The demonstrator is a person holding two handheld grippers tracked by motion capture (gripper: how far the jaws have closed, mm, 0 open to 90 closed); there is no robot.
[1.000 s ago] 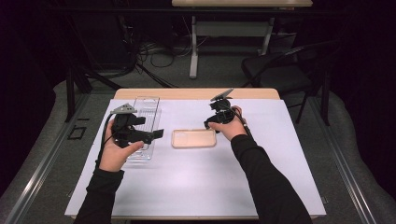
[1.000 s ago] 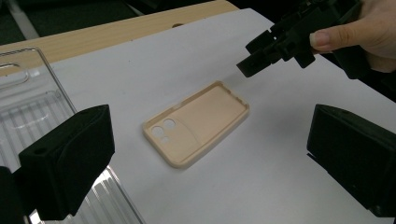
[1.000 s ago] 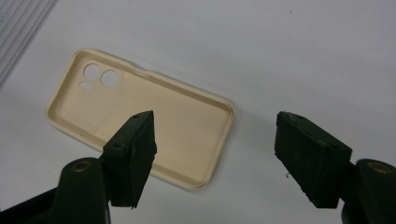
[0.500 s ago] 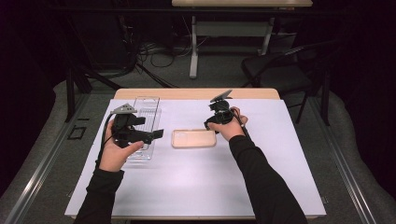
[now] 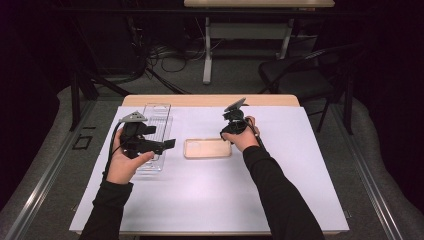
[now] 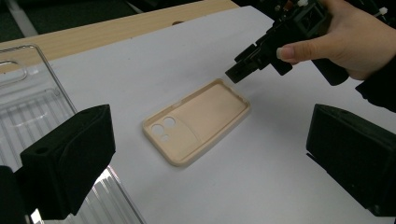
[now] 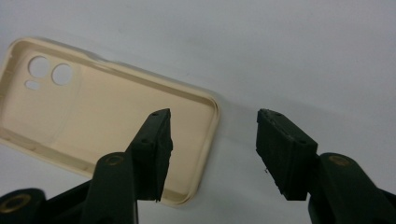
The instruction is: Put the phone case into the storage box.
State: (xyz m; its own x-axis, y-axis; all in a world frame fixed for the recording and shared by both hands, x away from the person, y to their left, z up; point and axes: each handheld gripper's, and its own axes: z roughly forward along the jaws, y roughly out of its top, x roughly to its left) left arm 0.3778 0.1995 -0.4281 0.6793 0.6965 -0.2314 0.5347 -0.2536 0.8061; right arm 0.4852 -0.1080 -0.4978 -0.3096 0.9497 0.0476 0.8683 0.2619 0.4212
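1. A beige phone case (image 5: pixel 207 148) lies flat and hollow side up on the white worktop (image 5: pixel 210 200), between the person's two hands, its long axis running left to right across the high view and its camera cut-outs at the left end.
2. The right hand-held gripper (image 5: pixel 229 134) hovers at the case's right short end, plainly the nearer of the two. In the right gripper view its jaws straddle that end wall, one pad over the case's hollow, the other over bare worktop outside the rim.
3. Those jaws have just been closing, yet they stand half apart, the rim between them and neither pad pressing on it.
4. The left hand-held gripper (image 5: pixel 167 145) waits wide open and empty over a clear plastic tray (image 5: pixel 156 117) at the left, pointing toward the case's cut-out end but well apart from it.
5. Judged from this, the coming pinch turns on that right end wall: the case lies just below and to the left of the right hand-held gripper.
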